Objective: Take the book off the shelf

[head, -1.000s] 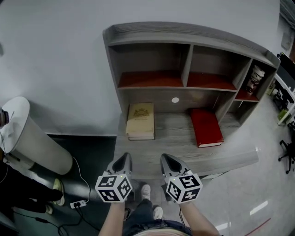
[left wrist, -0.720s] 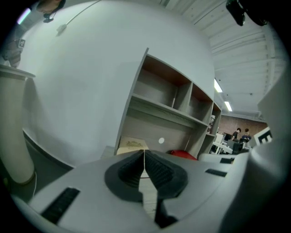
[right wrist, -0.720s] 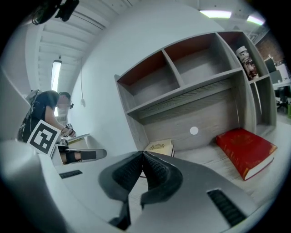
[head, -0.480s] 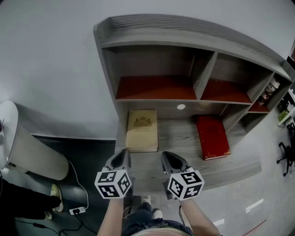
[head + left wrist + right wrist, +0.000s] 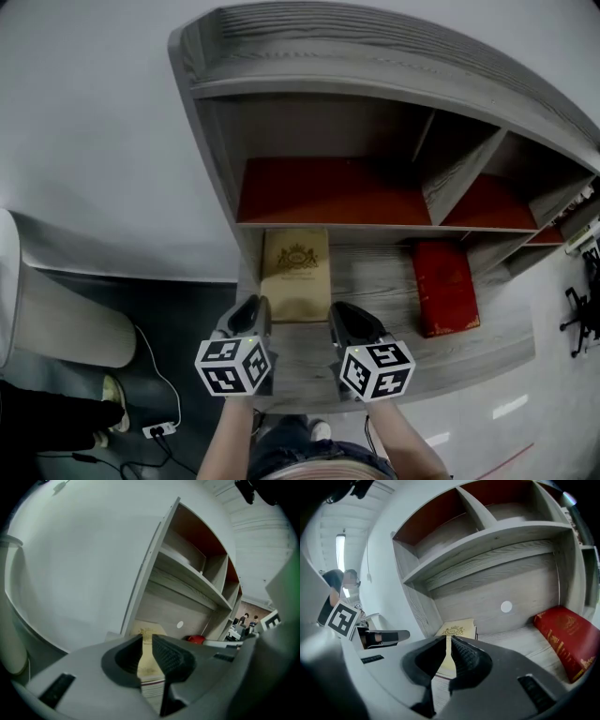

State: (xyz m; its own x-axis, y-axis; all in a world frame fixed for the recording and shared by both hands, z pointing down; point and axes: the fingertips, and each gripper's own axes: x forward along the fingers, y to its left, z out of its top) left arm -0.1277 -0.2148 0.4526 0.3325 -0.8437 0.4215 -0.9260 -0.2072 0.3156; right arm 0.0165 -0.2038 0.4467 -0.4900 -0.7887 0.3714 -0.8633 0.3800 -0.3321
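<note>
Both hand-held grippers are up in front of the shelf unit (image 5: 375, 70), side by side and near the front edge of its lower shelf (image 5: 375, 281).

Left hand-held gripper (image 5: 248, 314): jaws are opening, with only a narrow slit between the pads so far. Nothing is gripped. In the left gripper view the slit (image 5: 146, 639) lines up with the tan book (image 5: 149, 656) lying beyond it, not touching.

Right hand-held gripper (image 5: 347, 319): jaws pressed together, holding nothing. In the right gripper view its tips (image 5: 448, 641) also point toward the tan book (image 5: 457, 631), a little apart from it.

The tan book (image 5: 295, 274) lies flat on the lower shelf, cover up with a gold crest showing, at the left end beside the unit's left side wall. Its near edge sits just beyond my two grippers.

A red book (image 5: 446, 286) lies flat on the same shelf further right, well apart from the tan one, partly under the upper tier.

The upper compartments (image 5: 319, 187) have red floors; the ones I can see into hold nothing. A small white disc (image 5: 506, 606) sits on the back panel between the two books.

A pale rounded bin-like object (image 5: 56, 319) stands on the floor to my left.
</note>
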